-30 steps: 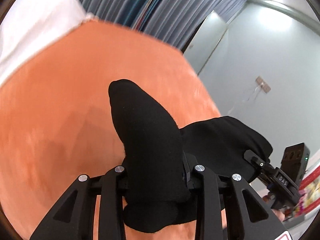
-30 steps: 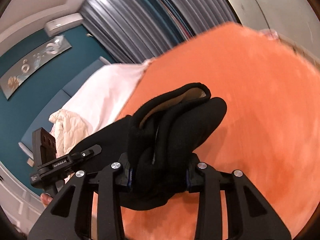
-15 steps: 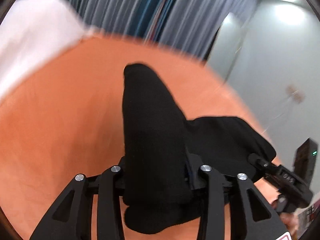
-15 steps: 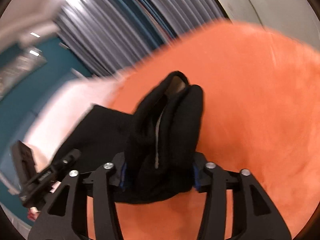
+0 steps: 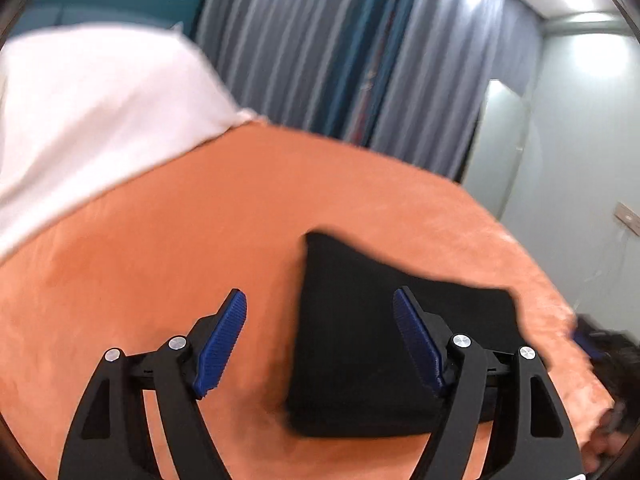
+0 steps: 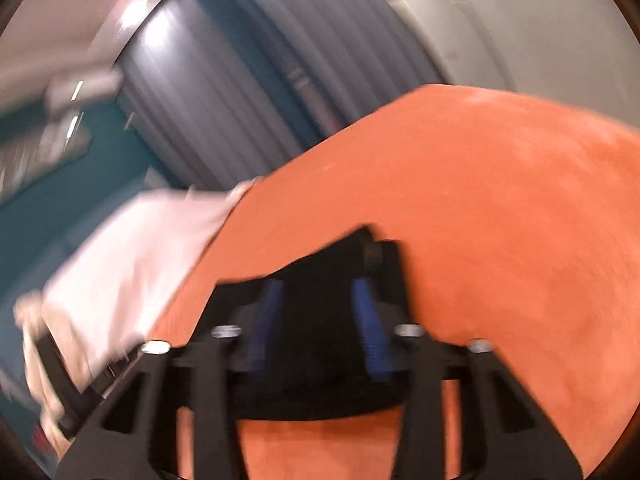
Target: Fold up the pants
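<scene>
The black pants (image 5: 360, 344) lie folded in a flat block on the orange blanket (image 5: 160, 248). My left gripper (image 5: 320, 344) is open and empty, just above the block's left edge; its right finger is over the cloth, its left finger over the blanket. In the blurred right wrist view the pants (image 6: 320, 344) lie under and between my right gripper's fingers. The right gripper (image 6: 316, 328) is open with its blue pads (image 6: 370, 332) apart and not pinching the cloth.
A white sheet (image 5: 92, 108) covers the bed beyond the blanket. Grey curtains (image 5: 340, 48) hang behind the bed. A pale wall and a door (image 5: 500, 140) stand at the right. The other gripper shows blurred at the far right edge (image 5: 600, 348).
Both grippers have opened and let go of the pants. The cloth that stood up between the fingers now lies flat on the blanket as a folded block.
</scene>
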The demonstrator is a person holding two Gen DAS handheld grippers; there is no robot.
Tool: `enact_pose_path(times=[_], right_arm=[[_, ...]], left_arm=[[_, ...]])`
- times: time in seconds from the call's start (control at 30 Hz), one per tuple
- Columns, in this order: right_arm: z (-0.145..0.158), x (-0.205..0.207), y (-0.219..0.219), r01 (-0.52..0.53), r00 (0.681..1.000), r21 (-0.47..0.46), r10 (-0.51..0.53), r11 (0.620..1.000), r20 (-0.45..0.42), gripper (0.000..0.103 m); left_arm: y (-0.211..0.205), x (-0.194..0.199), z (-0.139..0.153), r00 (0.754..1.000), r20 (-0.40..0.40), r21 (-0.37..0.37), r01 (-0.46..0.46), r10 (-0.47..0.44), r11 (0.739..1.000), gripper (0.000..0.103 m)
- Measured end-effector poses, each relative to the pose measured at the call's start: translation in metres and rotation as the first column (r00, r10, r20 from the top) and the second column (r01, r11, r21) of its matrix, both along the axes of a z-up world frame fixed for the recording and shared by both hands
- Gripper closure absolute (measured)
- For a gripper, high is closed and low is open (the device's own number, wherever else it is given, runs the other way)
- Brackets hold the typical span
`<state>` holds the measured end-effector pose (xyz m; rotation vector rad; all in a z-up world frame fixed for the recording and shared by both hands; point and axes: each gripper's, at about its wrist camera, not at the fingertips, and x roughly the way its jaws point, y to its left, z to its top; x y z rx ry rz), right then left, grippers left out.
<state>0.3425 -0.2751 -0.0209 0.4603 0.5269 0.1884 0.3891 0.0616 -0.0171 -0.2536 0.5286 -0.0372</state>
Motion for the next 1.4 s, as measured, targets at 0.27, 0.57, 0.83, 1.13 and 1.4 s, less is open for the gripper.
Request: enact_pose_path(times=[0.27,0.57,0.83,1.13,1.4], right_arm=[[-0.072,0.068,0.008,0.102,0.979,-0.132,-0.122,0.986,-0.16,0.1],[-0.002,-0.015,0.016,0.11,0.983,-0.203,-0.137,0.973,-0.122,0.09],[0.039,-0.148,0.06,0.123,0.989,-0.353,-0.145,0.928,-0.035,0.045],[0.046,-0.242,0.092,0.127,0.99,-0.404,-0.14,0.906,-0.005,0.024],[0.047,-0.296,0.095,0.13,0.99,-0.384,-0.142,0.914,-0.002,0.024]], left_arm=[[-0.032,0.075,-0.1,0.949,-0.314,0.122,0.039,0.001,0.992,0.013],[-0.019,-0.004,-0.013,0.98,-0.197,0.152,0.045,-0.014,0.987,0.026],[-0.038,-0.14,0.039,0.984,-0.178,0.279,0.042,0.008,0.959,0.016],[-0.052,-0.239,0.056,0.99,-0.141,0.354,0.029,0.023,0.935,0.011],[-0.056,-0.283,0.053,0.989,-0.148,0.321,0.068,-0.02,0.945,0.011]])
